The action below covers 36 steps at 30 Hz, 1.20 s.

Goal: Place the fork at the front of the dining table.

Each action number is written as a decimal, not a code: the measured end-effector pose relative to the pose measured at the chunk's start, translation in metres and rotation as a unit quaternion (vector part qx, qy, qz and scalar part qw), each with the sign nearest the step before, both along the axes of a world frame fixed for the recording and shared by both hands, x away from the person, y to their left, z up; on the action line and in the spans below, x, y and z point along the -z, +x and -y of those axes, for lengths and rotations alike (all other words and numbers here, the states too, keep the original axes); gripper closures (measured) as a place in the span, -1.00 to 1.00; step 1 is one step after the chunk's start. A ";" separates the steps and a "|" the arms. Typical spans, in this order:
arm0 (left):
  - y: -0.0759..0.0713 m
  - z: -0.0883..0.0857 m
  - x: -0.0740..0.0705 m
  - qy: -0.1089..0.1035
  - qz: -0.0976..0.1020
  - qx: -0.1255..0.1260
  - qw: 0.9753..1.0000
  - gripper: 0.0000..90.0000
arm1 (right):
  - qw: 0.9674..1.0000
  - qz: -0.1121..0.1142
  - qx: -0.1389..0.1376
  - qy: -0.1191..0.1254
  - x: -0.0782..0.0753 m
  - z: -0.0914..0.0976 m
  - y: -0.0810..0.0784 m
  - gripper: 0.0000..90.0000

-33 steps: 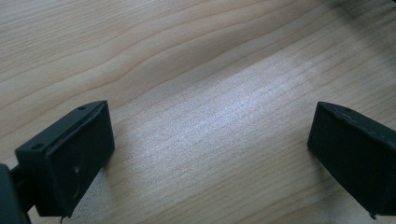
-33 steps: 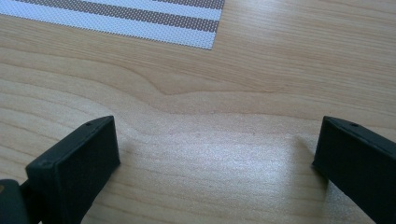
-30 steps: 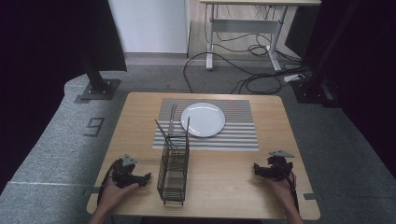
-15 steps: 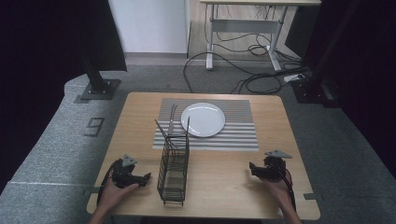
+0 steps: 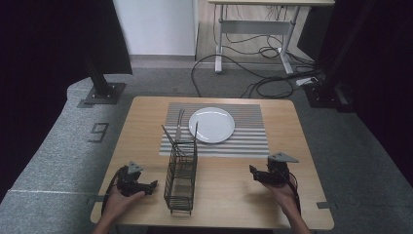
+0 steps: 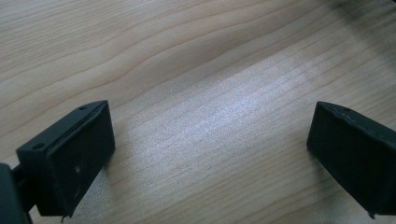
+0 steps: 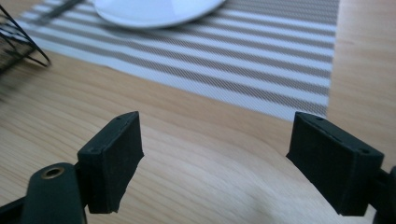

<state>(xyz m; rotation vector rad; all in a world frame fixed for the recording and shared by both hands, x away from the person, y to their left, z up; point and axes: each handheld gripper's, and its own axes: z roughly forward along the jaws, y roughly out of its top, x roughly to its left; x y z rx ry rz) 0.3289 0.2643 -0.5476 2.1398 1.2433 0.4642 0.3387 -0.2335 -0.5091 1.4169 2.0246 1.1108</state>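
Note:
A white plate (image 5: pixel 212 124) lies on a striped placemat (image 5: pixel 243 141) at the table's middle, with a grey fork (image 5: pixel 179 124) beside it on the left. A black wire rack (image 5: pixel 181 175) stands in front of the mat. My left gripper (image 5: pixel 148 185) rests left of the rack; its jaws (image 6: pixel 205 154) stand open over bare wood. My right gripper (image 5: pixel 254 172) hovers right of the rack, pointing toward the mat. Its jaws (image 7: pixel 215 158) are open, have just been closing a little, and hold nothing. The plate (image 7: pixel 154 9) lies ahead of them.
The wooden table (image 5: pixel 292 146) has bare wood on both sides of the mat. A corner of the wire rack (image 7: pixel 18 42) shows at the left of the right gripper view. Beyond the table are a grey floor, cables and stand bases.
My right gripper has lifted off the table and shifted left toward the rack and mat. The left gripper has stayed where it was.

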 end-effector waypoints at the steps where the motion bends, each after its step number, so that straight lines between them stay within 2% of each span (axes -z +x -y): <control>1: 0.000 0.000 0.000 0.000 0.000 0.000 1.000 -0.99 | 1.000 0.002 -0.001 0.003 -0.002 -0.002 0.000 -0.60; 3: 0.000 0.000 0.000 0.000 0.000 0.001 1.000 -0.99 | 1.000 0.009 -0.005 0.015 -0.007 -0.007 0.002 -0.56; 7: 0.001 0.000 0.000 0.000 -0.001 0.002 1.000 -1.00 | 0.999 0.022 -0.014 0.022 -0.015 -0.020 0.004 -0.50; 18: 0.002 0.001 0.000 0.001 -0.001 0.003 1.000 -1.00 | 0.998 0.035 -0.043 0.014 -0.035 -0.056 0.013 -0.41; 29: 0.003 0.001 0.000 0.000 -0.001 0.004 1.000 -1.00 | 0.996 0.053 -0.072 0.010 -0.055 -0.092 0.024 -0.32; 36: 0.003 0.001 0.000 0.000 -0.001 0.004 1.000 -1.00 | 0.995 0.055 -0.082 0.011 -0.058 -0.107 0.031 -0.26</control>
